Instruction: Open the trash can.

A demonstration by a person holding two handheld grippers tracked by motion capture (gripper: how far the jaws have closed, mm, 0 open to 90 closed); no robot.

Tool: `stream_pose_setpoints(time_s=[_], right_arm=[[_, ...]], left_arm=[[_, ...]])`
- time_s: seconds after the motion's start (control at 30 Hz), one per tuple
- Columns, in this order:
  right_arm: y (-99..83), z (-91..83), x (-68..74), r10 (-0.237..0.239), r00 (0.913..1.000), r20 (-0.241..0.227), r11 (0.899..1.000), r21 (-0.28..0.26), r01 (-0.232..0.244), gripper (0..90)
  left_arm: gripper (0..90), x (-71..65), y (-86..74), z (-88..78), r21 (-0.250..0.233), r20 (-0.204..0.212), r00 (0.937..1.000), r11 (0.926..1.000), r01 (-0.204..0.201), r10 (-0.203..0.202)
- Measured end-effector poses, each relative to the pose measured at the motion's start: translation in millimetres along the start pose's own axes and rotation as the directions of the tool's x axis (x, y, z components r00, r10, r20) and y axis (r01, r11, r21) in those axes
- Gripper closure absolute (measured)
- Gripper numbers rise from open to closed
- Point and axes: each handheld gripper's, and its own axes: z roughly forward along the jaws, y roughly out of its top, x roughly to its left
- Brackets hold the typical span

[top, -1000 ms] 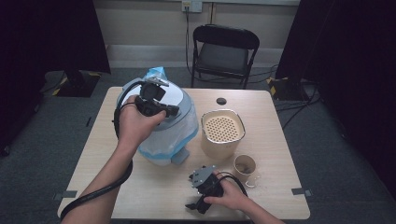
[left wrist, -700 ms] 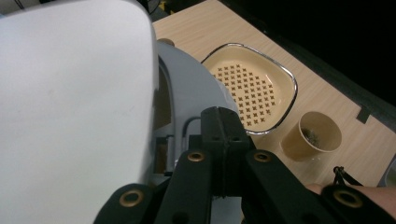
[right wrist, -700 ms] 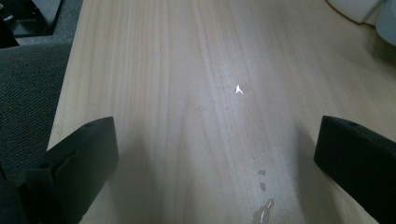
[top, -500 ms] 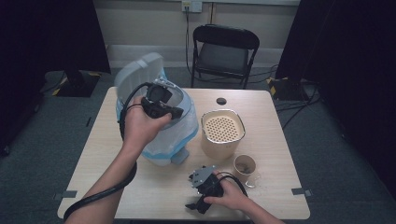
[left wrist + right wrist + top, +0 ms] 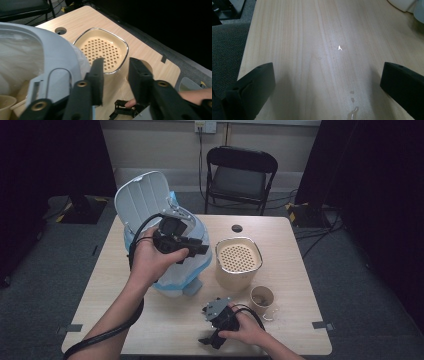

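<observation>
Looking down in the high view, one bin (image 5: 176,272) with a blue bag stands near the left edge of the tabletop (image 5: 300,270). Its lid (image 5: 142,200) is tipped up and open. The left claw (image 5: 201,249) hangs over the bin's mouth. One tan basket (image 5: 222,272) with holes sits in the middle. One paper cup (image 5: 262,297) sits near the front edge, and the right claw (image 5: 209,340) rests beside it.

In the left gripper view, the left claw (image 5: 115,65) has just been opening. It is partly open with nothing inside. A second cup (image 5: 5,105) lies down in the bin (image 5: 57,52).

In the right gripper view, the right claw (image 5: 327,82) is wide open over bare wood with a few wet drops (image 5: 353,112).

I think the lid job is done. To do it well, pull the left claw away gently so the lid does not fall shut.
</observation>
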Motion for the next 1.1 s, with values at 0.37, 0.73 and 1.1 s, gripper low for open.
stream_pose_setpoints(time_s=[0.37, 0.73, 1.1], right_arm=[[-0.1, -0.3, -0.3, 0.0, 1.0, -0.004, 1.0, 0.001, 0.0, 0.0], [-2.8, -3.3, -2.9, -0.022, 0.999, -0.038, 1.0, -0.002, 0.022, 0.0], [-4.8, -16.1, -6.3, -0.035, 0.9982, -0.049, 0.999, -0.007, 0.034, 13.3]], left_arm=[[43.3, -7.8, -12.0, 10.9, 0.037, 0.046, 0.9956, 0.9958, -0.083, 0.081], [24.3, -12.3, -18.9, 21.7, 0.049, 0.104, 0.9893, 0.9928, -0.109, 0.103], [19.8, -15.3, -30.2, 30.6, 0.059, 0.144, 0.9823, 0.9899, -0.129, 0.119]])
